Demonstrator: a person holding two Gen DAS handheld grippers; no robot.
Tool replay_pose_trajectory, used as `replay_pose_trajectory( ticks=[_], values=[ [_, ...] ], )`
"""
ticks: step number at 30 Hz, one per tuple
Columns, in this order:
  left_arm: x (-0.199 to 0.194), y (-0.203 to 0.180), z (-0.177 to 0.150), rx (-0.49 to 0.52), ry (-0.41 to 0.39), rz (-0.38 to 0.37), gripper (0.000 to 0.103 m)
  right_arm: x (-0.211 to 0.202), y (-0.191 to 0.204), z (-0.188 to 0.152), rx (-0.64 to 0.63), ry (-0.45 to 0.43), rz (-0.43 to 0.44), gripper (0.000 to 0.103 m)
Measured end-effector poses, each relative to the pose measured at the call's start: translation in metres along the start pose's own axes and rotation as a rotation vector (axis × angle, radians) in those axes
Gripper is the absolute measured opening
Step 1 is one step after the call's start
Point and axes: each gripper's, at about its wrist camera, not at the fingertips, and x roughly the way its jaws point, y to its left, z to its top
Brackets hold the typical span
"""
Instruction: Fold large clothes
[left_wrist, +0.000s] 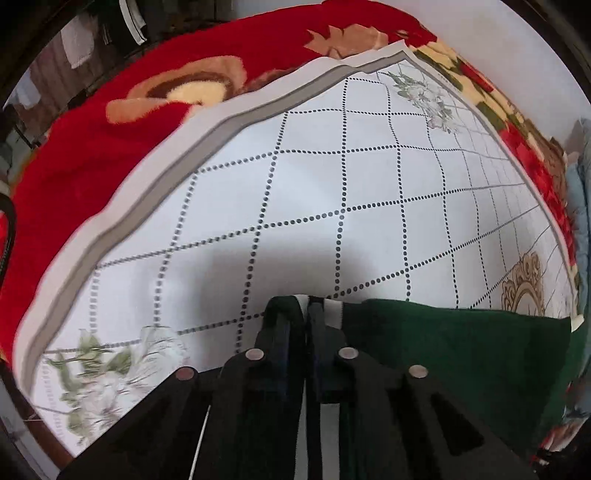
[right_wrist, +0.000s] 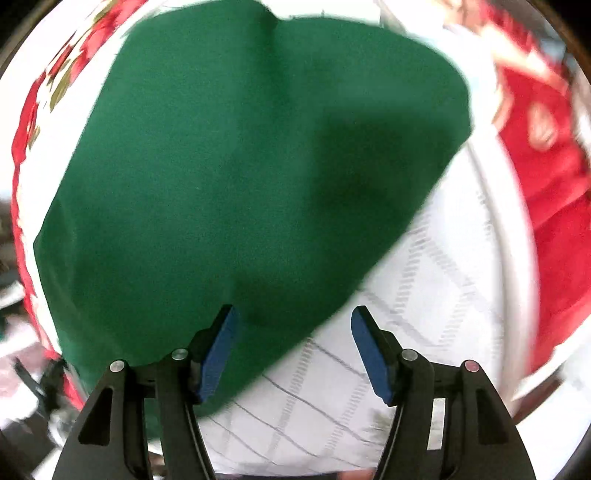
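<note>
**Green garment pinched at its striped edge over patterned sheet**

In the left wrist view, the left gripper (left_wrist: 307, 314) sits at bottom centre with its jaws pressed together on the white-striped edge of a dark green garment (left_wrist: 458, 343), which spreads toward the lower right of the frame. Beneath it lies a white sheet (left_wrist: 295, 184) printed with a dotted grid and flowers, bordered in grey, over a red floral blanket (left_wrist: 92, 158) filling the upper left. In the blurred right wrist view, the right gripper (right_wrist: 293, 350) hangs with its blue pads (right_wrist: 221, 354) spread apart and holding nothing, the green garment (right_wrist: 240, 166) filling the centre and upper left.
</note>
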Motion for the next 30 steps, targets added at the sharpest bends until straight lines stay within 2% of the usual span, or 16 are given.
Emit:
replay_pose_trajectory(
  ticks=[1,3,5,6,7,8,9,12,13,16,18,20,23,26,28,30],
  values=[
    [-0.009,0.0,0.001,-0.004,-0.003,-0.001,0.01,-0.017,0.005,-0.002,-0.041,-0.038,-0.05,0.066],
    [-0.023,-0.004,0.001,-0.004,-0.009,0.001,0.01,-0.045,0.02,-0.003,-0.12,-0.116,-0.091,0.066],
    [-0.034,-0.012,0.002,0.01,-0.029,-0.001,0.015,-0.06,0.042,0.002,-0.188,-0.159,-0.084,0.063],
    [-0.04,-0.016,0.001,0.014,-0.037,-0.005,0.032,-0.06,0.057,0.01,-0.222,-0.154,-0.056,0.052],
    [-0.045,-0.019,0.001,0.019,-0.046,-0.011,0.047,-0.06,0.072,0.019,-0.243,-0.147,-0.025,0.049],
    [-0.049,-0.024,0.001,0.025,-0.055,-0.013,0.081,-0.054,0.093,0.027,-0.271,-0.137,0.012,0.049],
    [-0.051,-0.03,0.002,0.03,-0.065,-0.011,0.093,-0.044,0.116,0.035,-0.304,-0.123,0.046,0.049],
    [-0.054,-0.049,-0.002,0.074,-0.089,0.015,0.093,-0.001,0.177,0.066,-0.396,-0.079,0.102,0.049],
    [-0.053,-0.055,-0.005,0.08,-0.078,0.031,0.093,0.02,0.199,0.076,-0.417,-0.081,0.095,0.051],
    [-0.054,-0.073,-0.009,0.043,-0.05,-0.003,0.093,0.055,0.238,0.088,-0.479,-0.184,-0.012,0.053],
    [-0.056,-0.095,-0.015,0.023,-0.039,-0.058,0.093,0.068,0.249,0.097,-0.483,-0.202,-0.052,0.053],
    [-0.056,-0.128,-0.023,0.039,-0.018,-0.09,0.093,0.061,0.249,0.1,-0.459,-0.164,-0.035,0.054],
    [-0.044,-0.18,-0.029,0.09,0.01,-0.126,0.093,0.037,0.225,0.109,-0.387,-0.085,0.112,0.054],
    [-0.018,-0.233,-0.027,0.157,0.032,-0.105,0.093,0.008,0.191,0.125,-0.328,-0.127,0.179,0.054],
    [0.011,-0.258,-0.025,0.193,0.039,-0.028,0.093,-0.001,0.178,0.141,-0.349,-0.183,0.134,0.054],
    [0.045,-0.268,-0.026,0.226,0.073,0.063,0.095,0.012,0.163,0.164,-0.332,-0.188,0.004,0.051]
  ],
)
